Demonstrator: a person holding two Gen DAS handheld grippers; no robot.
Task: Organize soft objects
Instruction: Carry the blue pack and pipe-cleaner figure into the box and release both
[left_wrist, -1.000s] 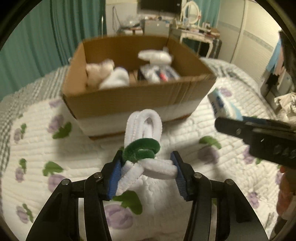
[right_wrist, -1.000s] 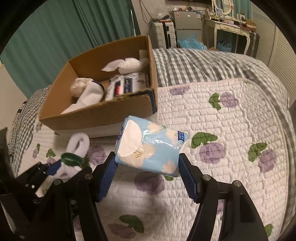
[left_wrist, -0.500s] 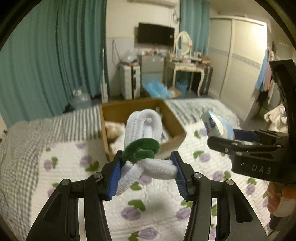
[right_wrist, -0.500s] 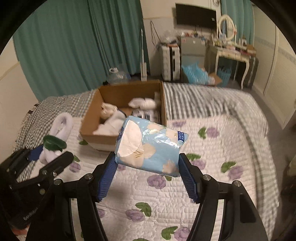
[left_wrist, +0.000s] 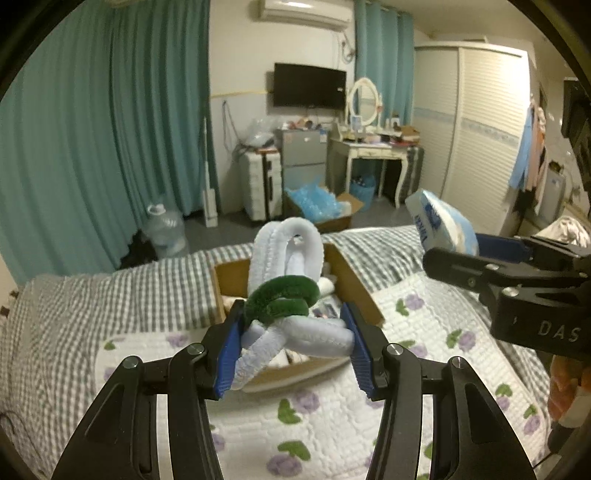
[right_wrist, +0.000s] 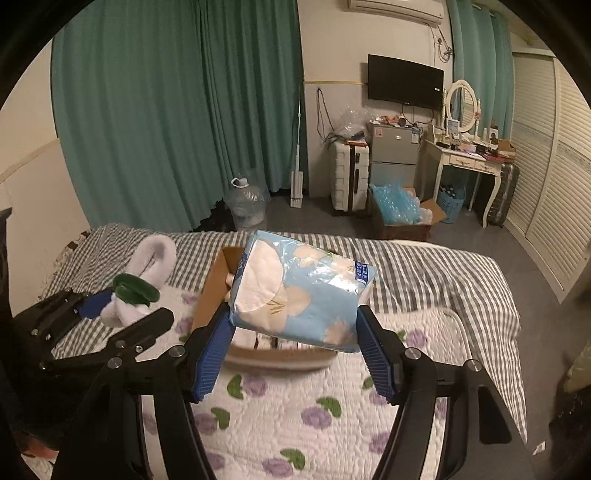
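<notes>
"DAS" — white letters on right gripper (left_wrist: 476, 254) body.

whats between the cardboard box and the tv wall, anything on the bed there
In the right wrist view, beyond the cardboard box only the bare grey checked blanket covers the bed, then open floor.

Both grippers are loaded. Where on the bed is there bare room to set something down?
Bare quilt lies between the cardboard box and the grippers, and to the box's right. The checked blanket left of the box is bare too. The box itself already holds items.
</notes>
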